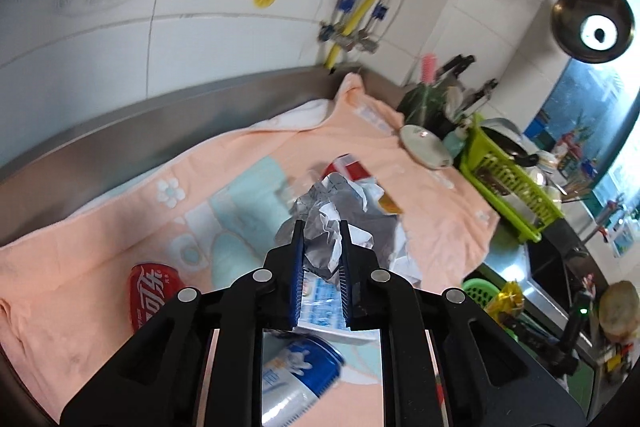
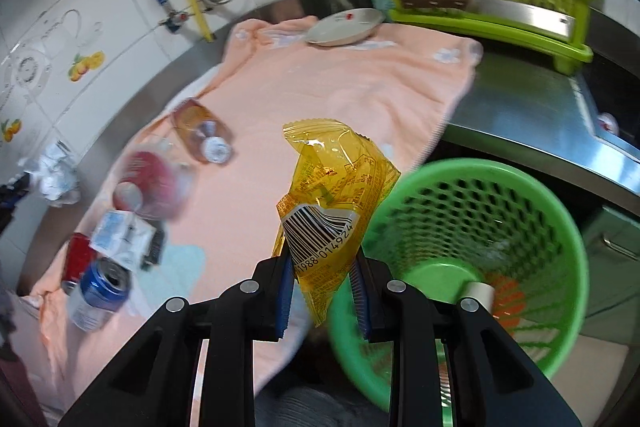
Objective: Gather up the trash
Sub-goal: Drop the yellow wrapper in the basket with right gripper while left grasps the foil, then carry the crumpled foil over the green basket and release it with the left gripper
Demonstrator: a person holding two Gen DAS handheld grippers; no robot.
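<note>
The yellow wrapper (image 2: 334,211) sticks up between the right gripper (image 2: 320,263) jaws, pinched tight, so it can go in the green basket (image 2: 568,267) just right of them. The left gripper (image 1: 321,237) jaws squeeze crumpled paper (image 1: 326,227) (it bulges past the tips). On the towel (image 2: 320,91) lie three cans: one red can (image 1: 154,291) left of the jaws, one blue can (image 1: 298,375) under them, another beyond.

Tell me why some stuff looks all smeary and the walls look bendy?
Right wrist view: motion blur smears the round green mesh basket and the red-capped clear bottle, while the yellow crinkly wrapper in the jaws stays sharp. Left wrist view: the fisheye lens bends the white tiled wall, and window light glares off the hanging round steel pan.
</note>
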